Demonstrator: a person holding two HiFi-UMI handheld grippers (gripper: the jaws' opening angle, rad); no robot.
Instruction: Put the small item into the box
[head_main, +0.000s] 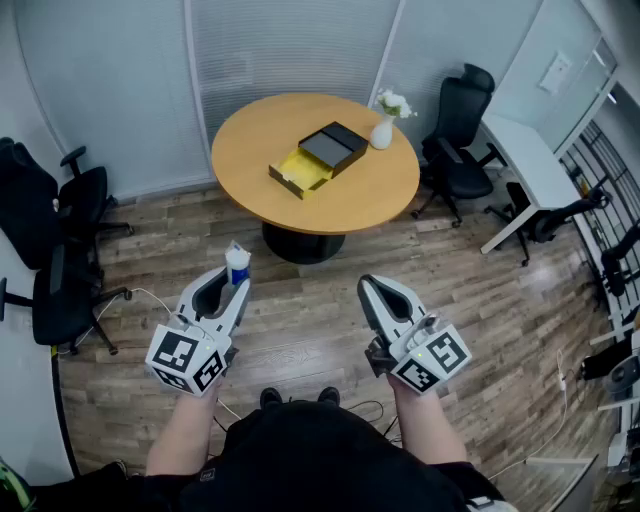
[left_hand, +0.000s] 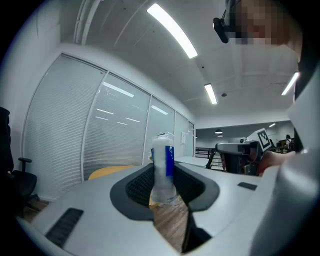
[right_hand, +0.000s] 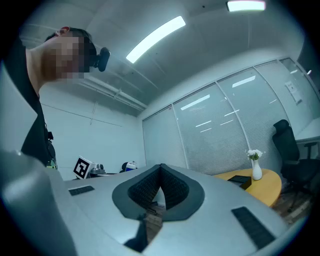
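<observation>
I'm in the carry step. At lower left, my left gripper (head_main: 237, 284) is clenched on the small item (left_hand: 162, 170), a white tube with a blue label that stands upright between the jaws, top poking out. My right gripper (head_main: 371, 288) is pinched closed on nothing. The open box (head_main: 318, 158) sits well apart on the round table (head_main: 380, 195), upper centre. Next, I judge, I need to close that gap and bring the item over the box's yellow tray.

Office room with blinds (head_main: 290, 45) covering walls (head_main: 95, 80).
A round worktop (head_main: 258, 140) is standing on plank flooring (head_main: 310, 310), black chairs (head_main: 457, 130) sitting nearby, strip lights (left_hand: 172, 30) glowing overhead.
</observation>
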